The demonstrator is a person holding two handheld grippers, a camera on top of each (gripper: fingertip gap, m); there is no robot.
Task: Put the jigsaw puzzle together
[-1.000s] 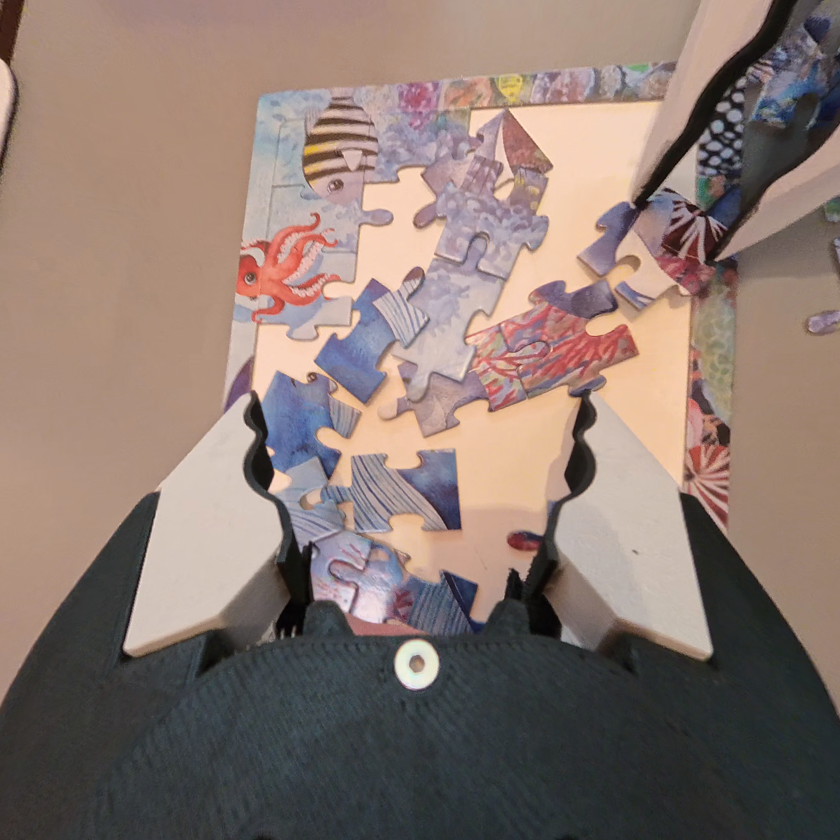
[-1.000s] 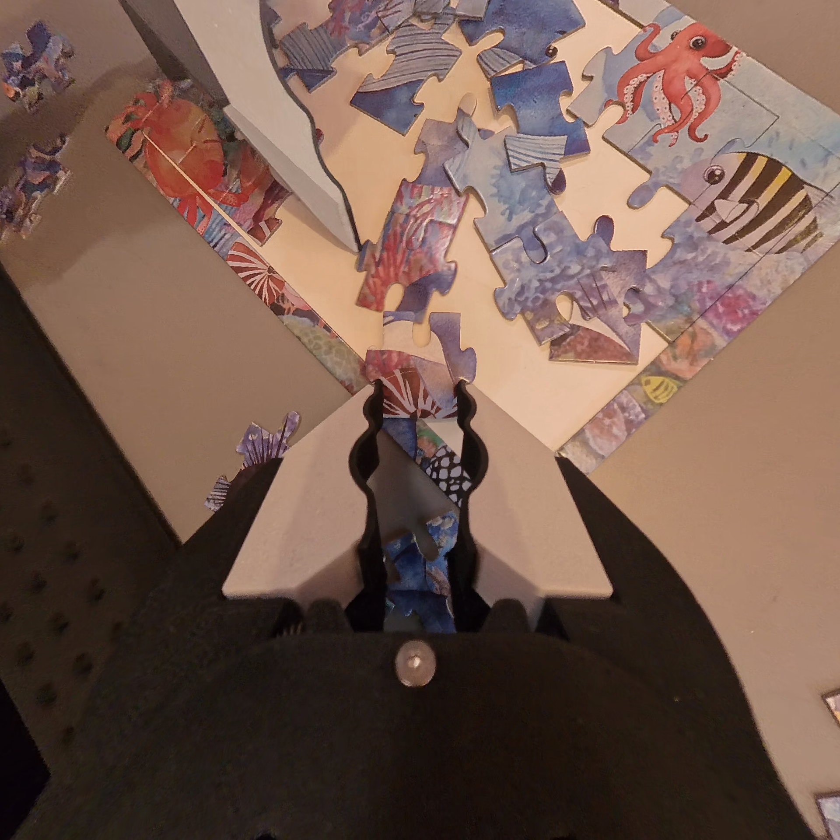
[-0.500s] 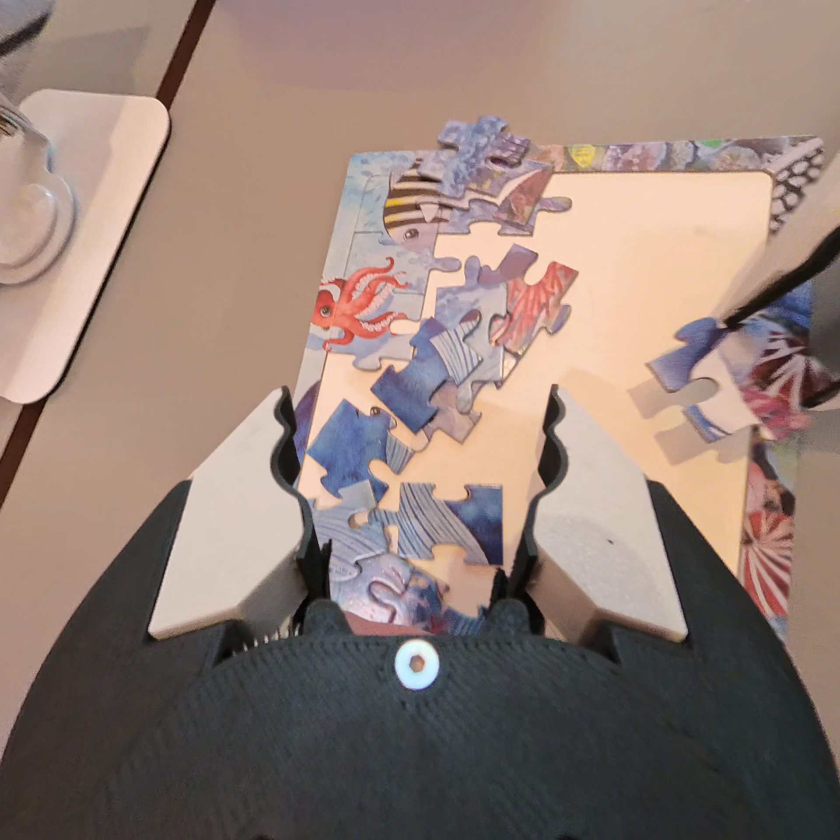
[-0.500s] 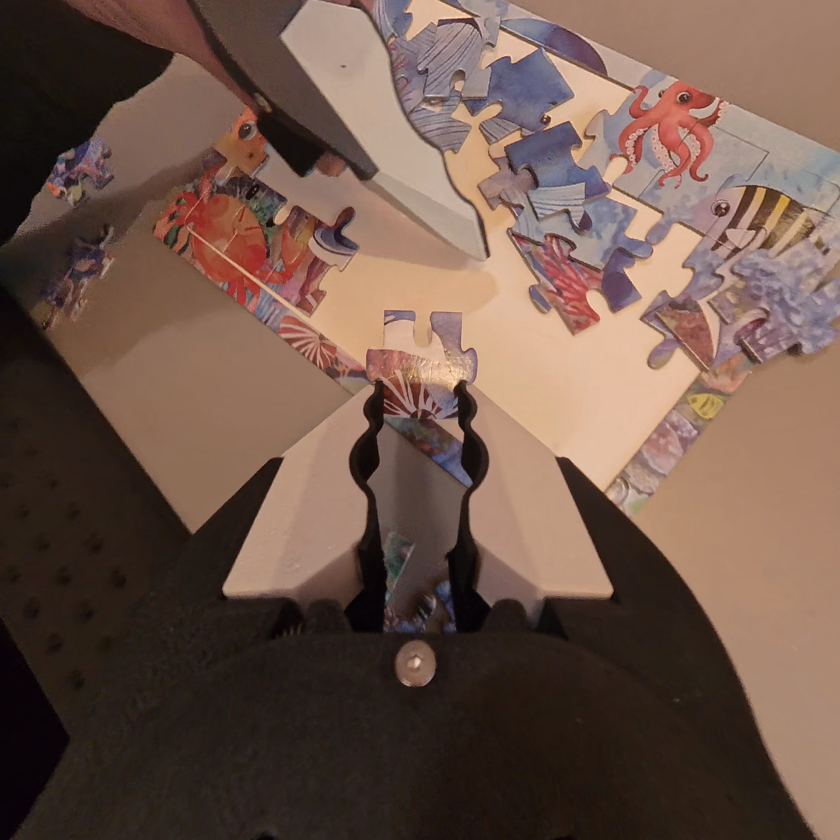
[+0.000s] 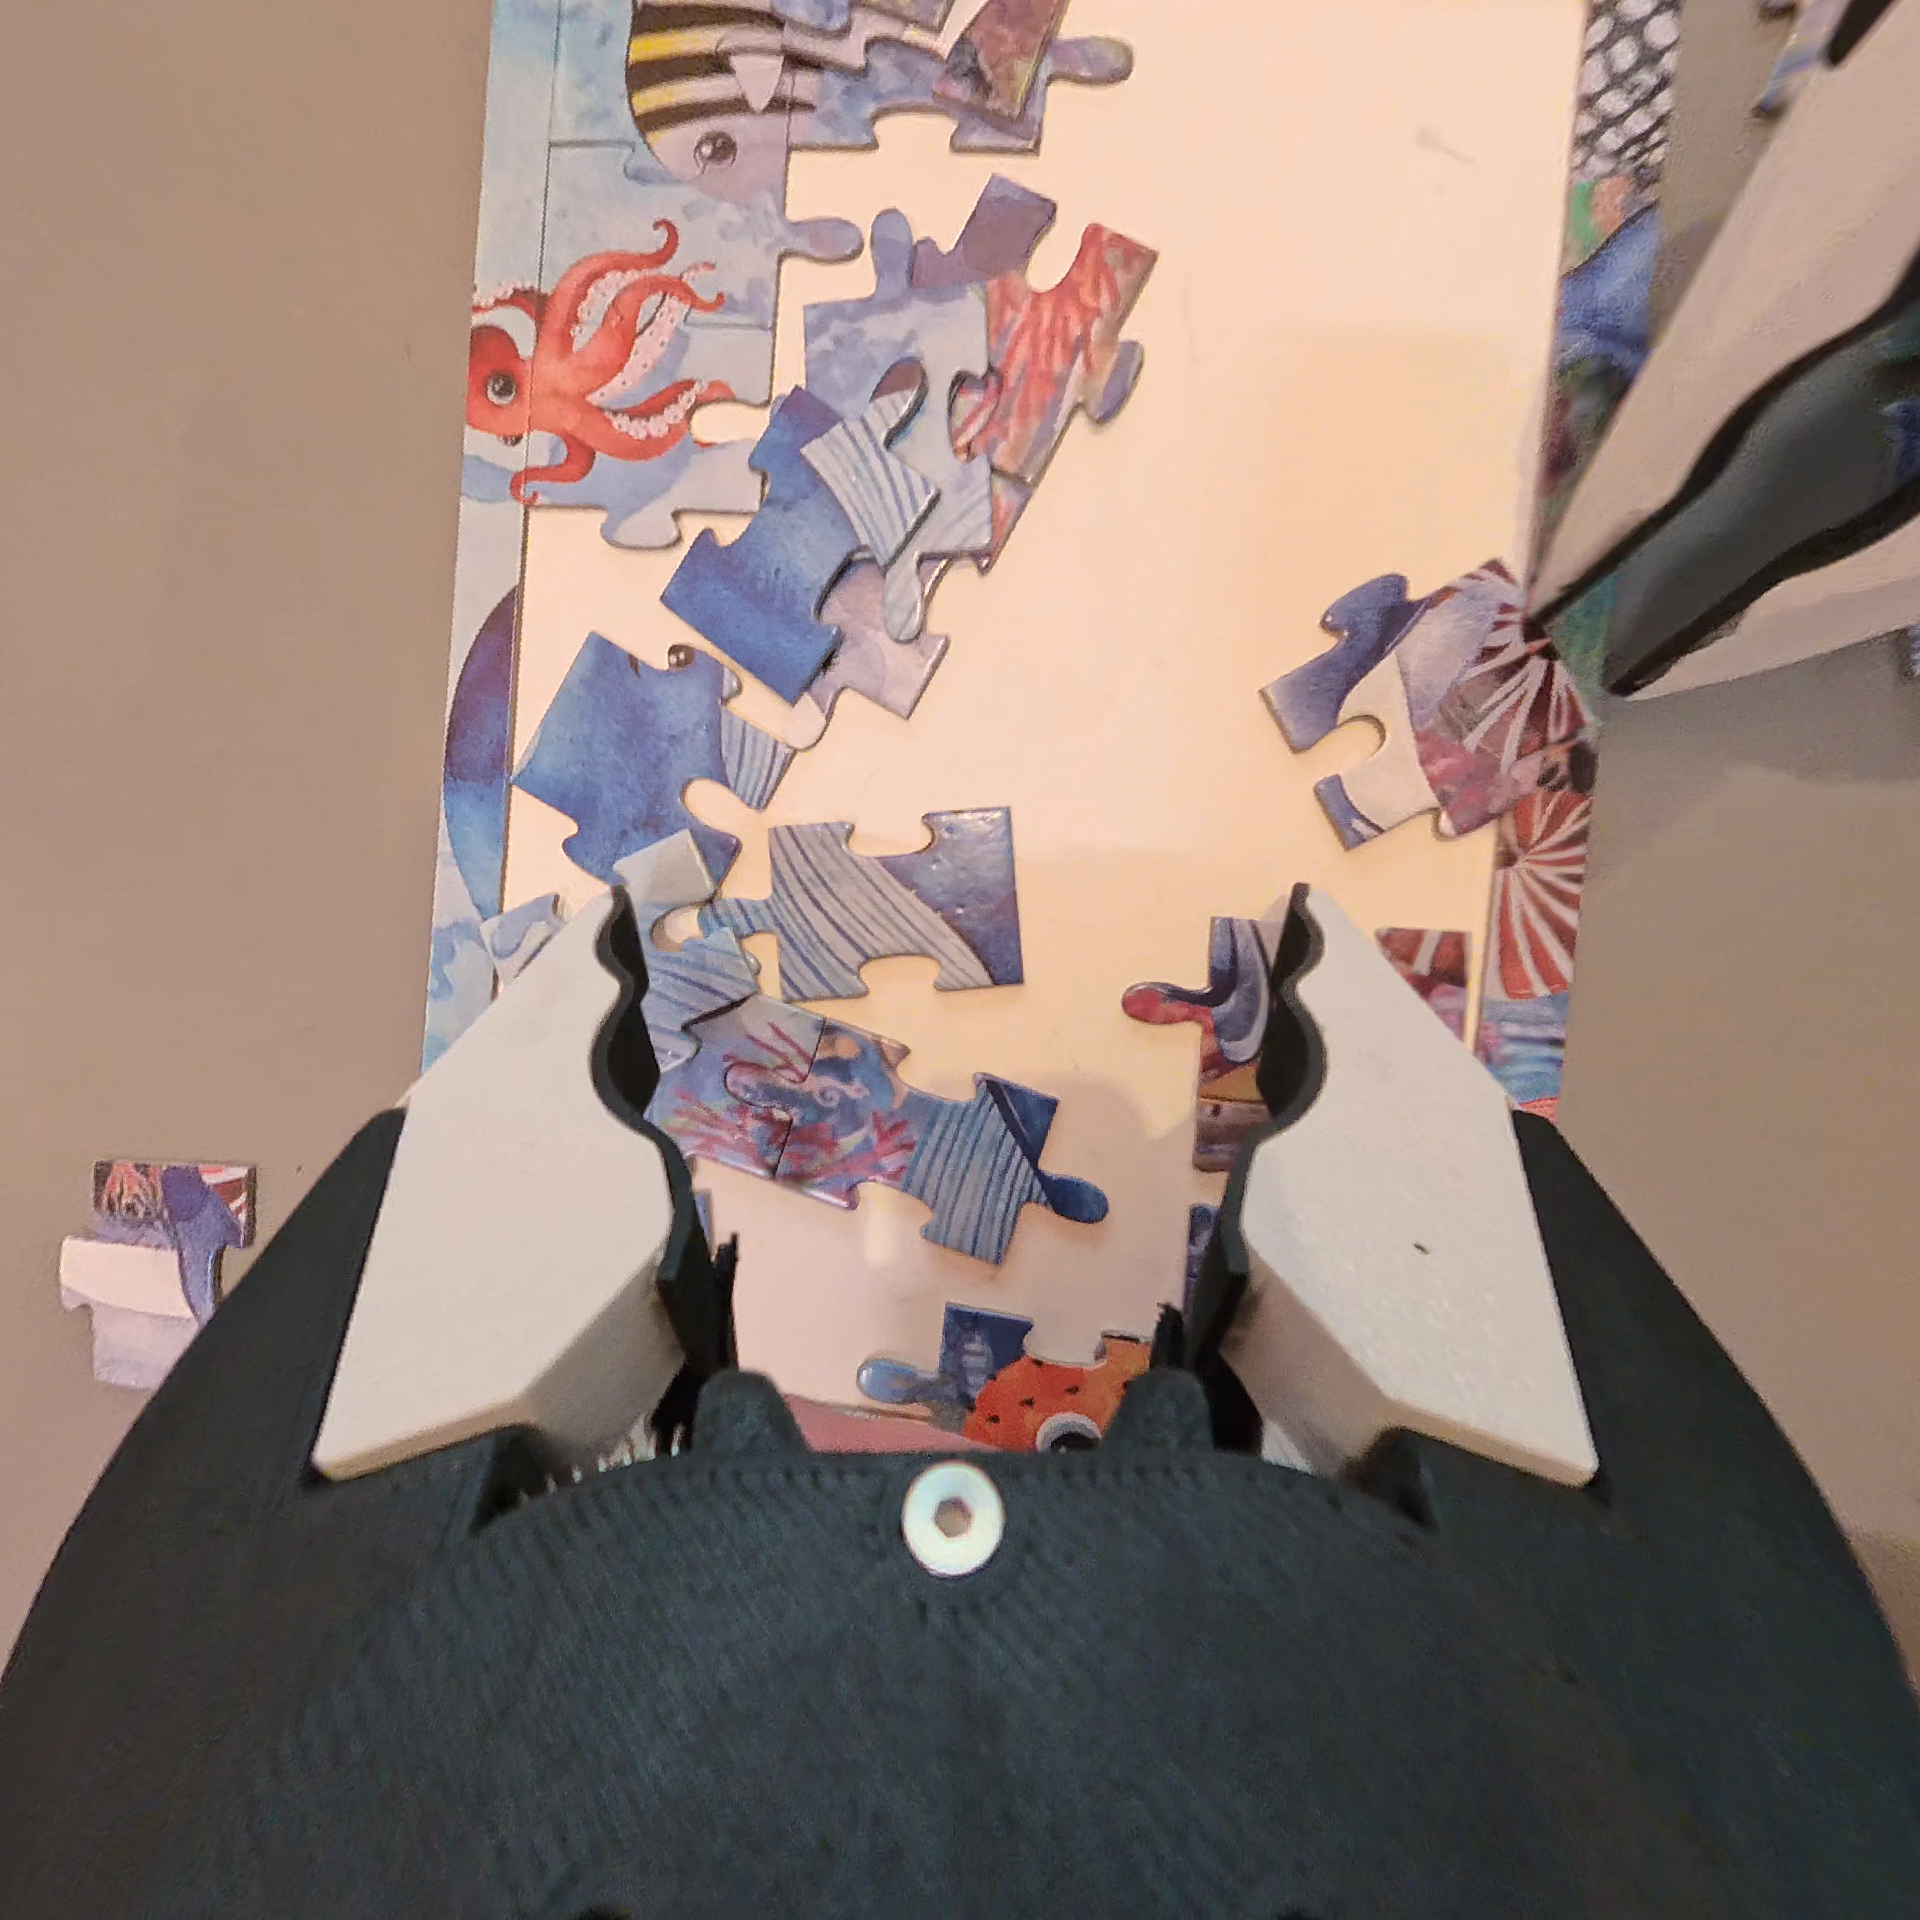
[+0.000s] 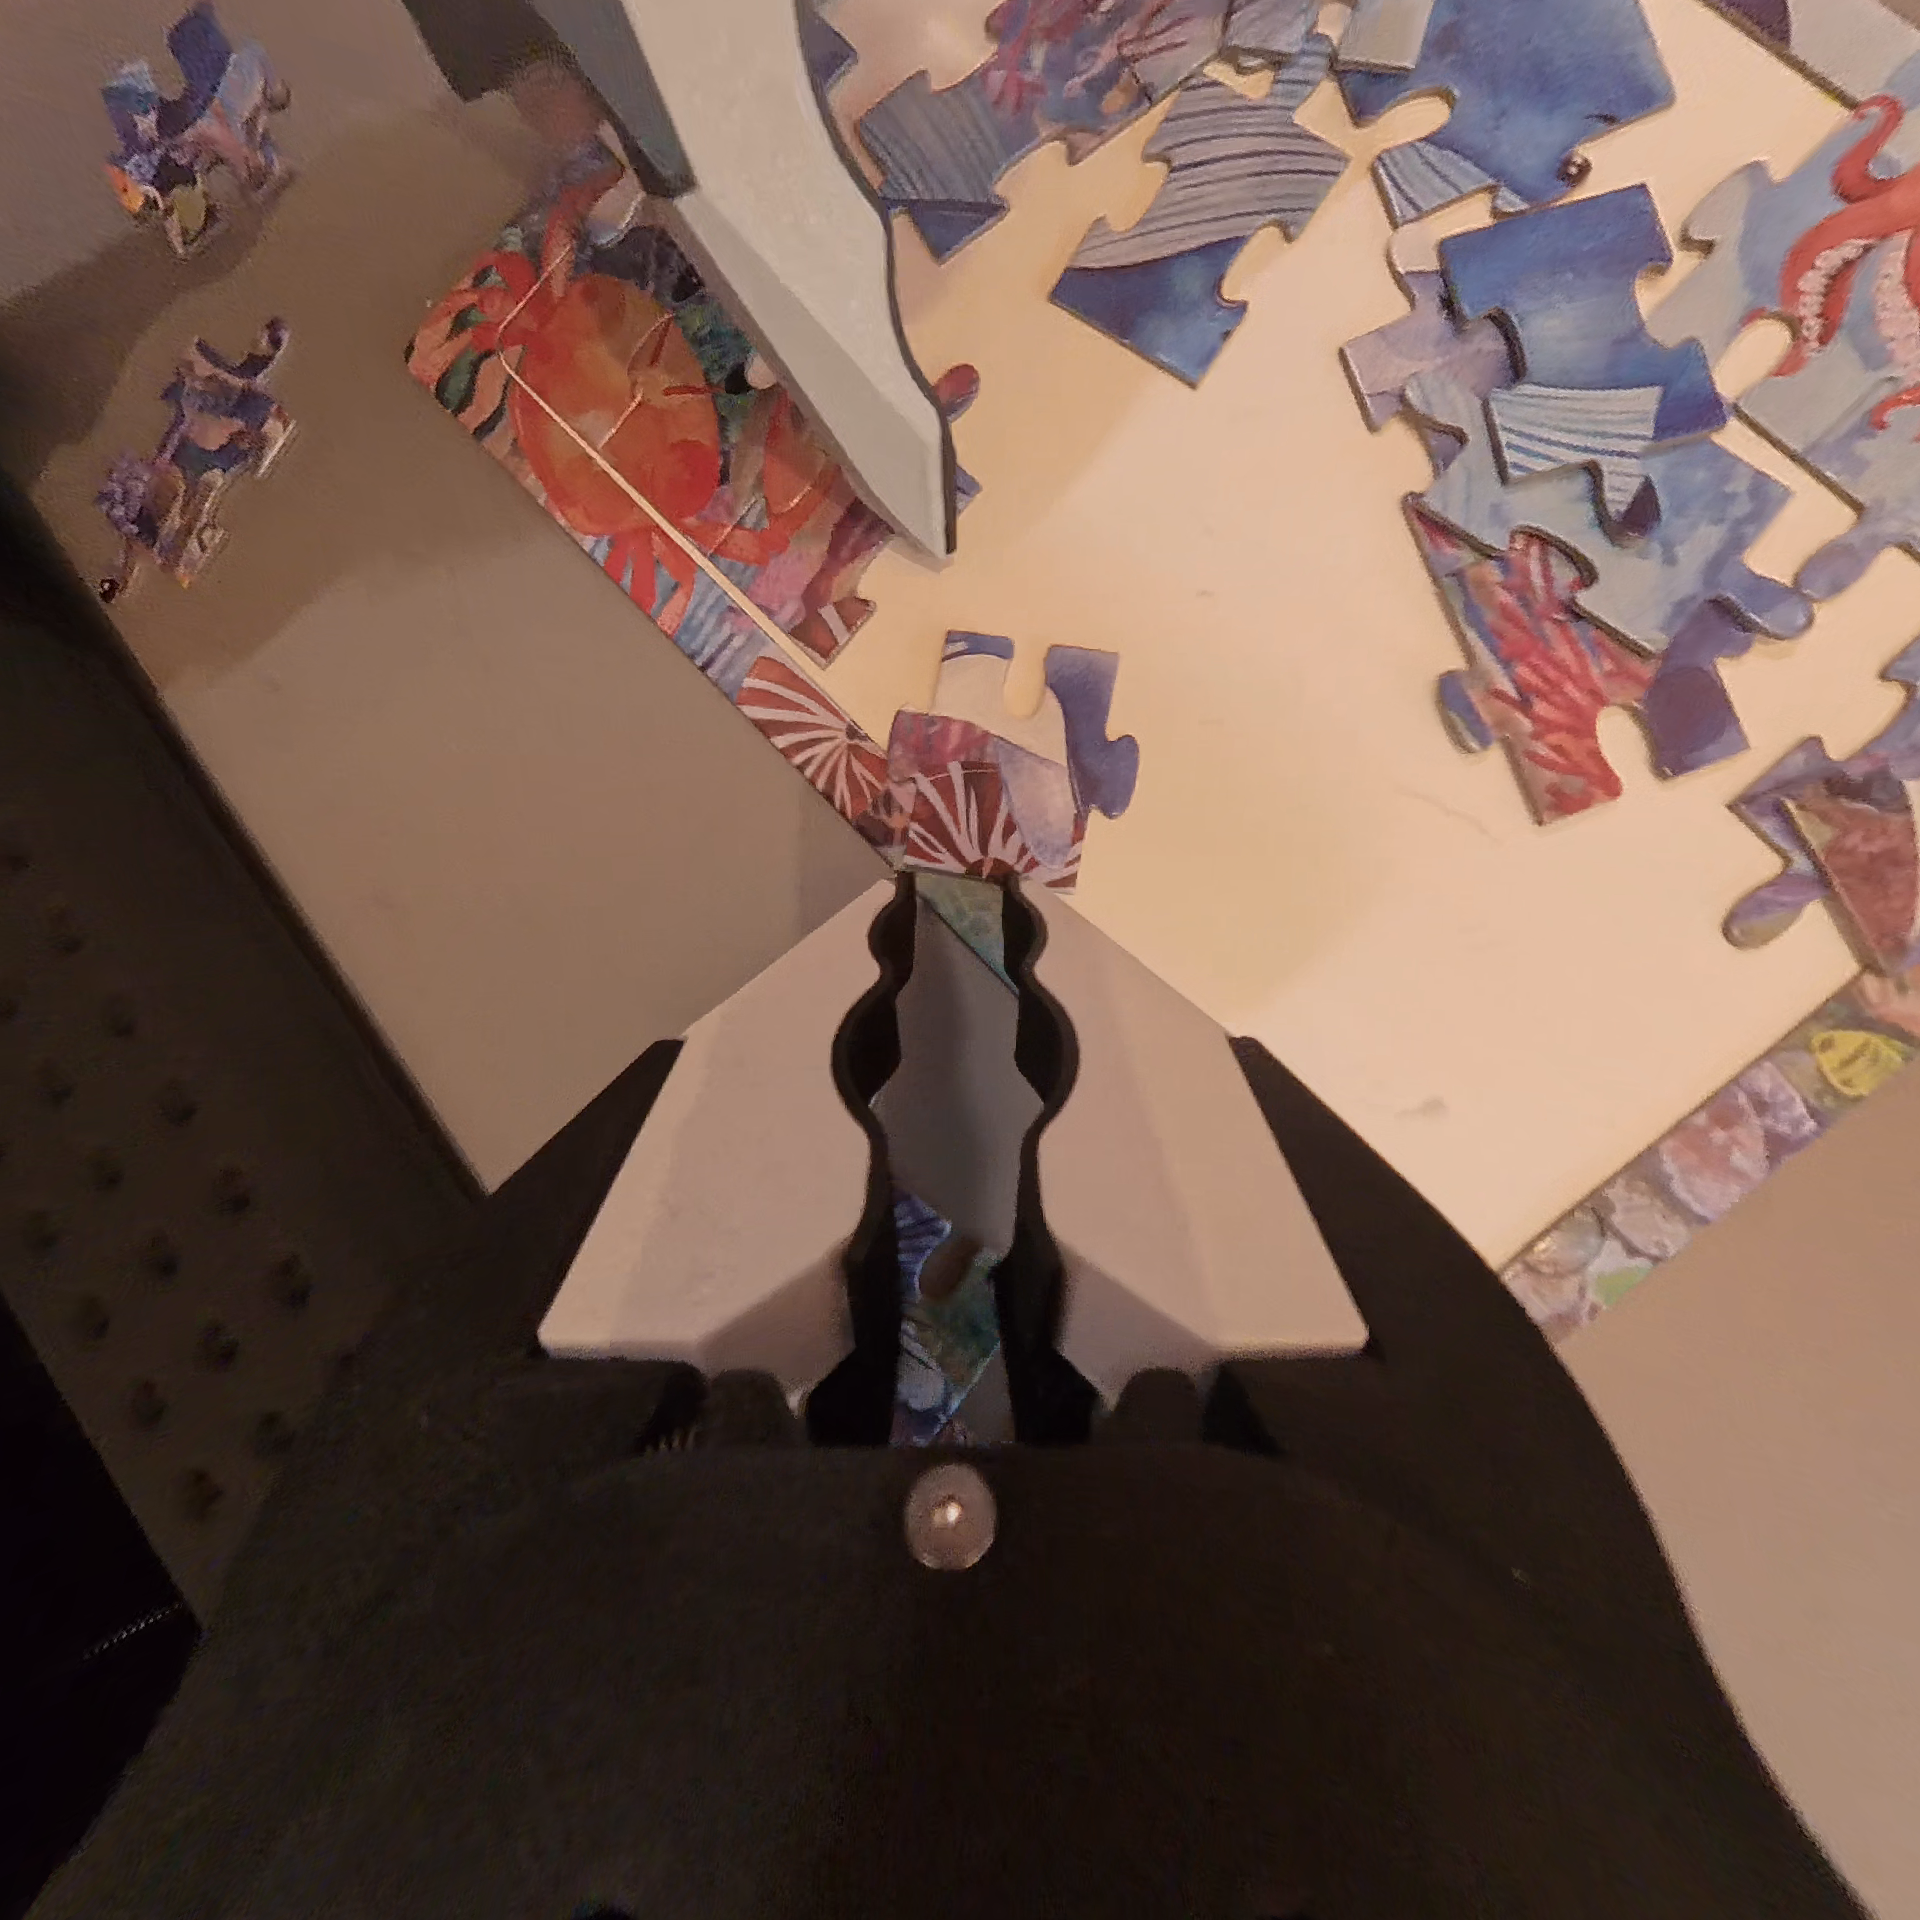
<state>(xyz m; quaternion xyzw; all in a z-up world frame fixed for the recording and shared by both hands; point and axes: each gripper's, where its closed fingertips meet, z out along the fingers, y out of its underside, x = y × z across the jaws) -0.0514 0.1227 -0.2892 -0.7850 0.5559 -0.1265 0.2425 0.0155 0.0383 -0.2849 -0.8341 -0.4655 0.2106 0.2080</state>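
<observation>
The right gripper (image 6: 956, 883), fingers pinching a red-fan puzzle piece (image 6: 1003, 774), has brought it down to the puzzle tray (image 5: 499, 582) edge beside the crab section (image 6: 623, 436); seating looks next. The left gripper (image 5: 951, 914), fingers spread and empty, is hovering lower over loose blue pieces (image 5: 883, 904).

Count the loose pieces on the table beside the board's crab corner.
2: upper piece at the right wrist view's top left, lower piece just beneath it. Others may hide behind the tool.

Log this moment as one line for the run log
left gripper: open, empty, over tray | right gripper: shut on red-fan piece at tray's edge | loose pieces unjoined in tray
</observation>
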